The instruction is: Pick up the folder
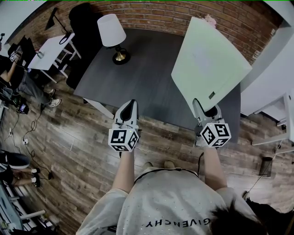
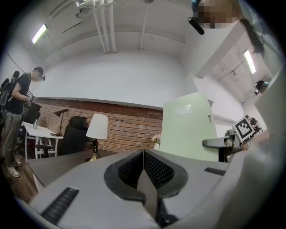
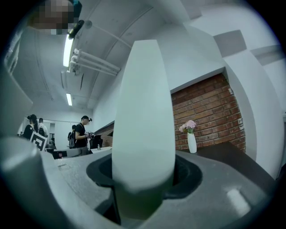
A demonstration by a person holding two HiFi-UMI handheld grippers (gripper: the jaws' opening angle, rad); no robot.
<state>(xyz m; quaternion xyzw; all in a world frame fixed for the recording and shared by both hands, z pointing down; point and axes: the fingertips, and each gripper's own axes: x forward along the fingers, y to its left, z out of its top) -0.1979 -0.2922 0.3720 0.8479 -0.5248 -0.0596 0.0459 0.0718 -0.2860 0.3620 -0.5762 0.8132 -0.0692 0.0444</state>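
Most of this looks done already. The right gripper [image 1: 205,109] has its jaws clamped on the bottom edge of the pale green folder [image 1: 209,64], which stands upright and looks lifted clear above the dark table [image 1: 138,73]. The left gripper [image 1: 129,108], over the table's near edge, is pinched closed on nothing. I'd guess only steadying is left.

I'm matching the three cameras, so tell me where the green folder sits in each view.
Head view: folder at upper right, tilted.
Left gripper view: folder right of centre, upright, broad face showing.
Right gripper view: folder dead centre, edge-on, clamped between the jaws.
Shared landmark: the brick wall, seen in all three.
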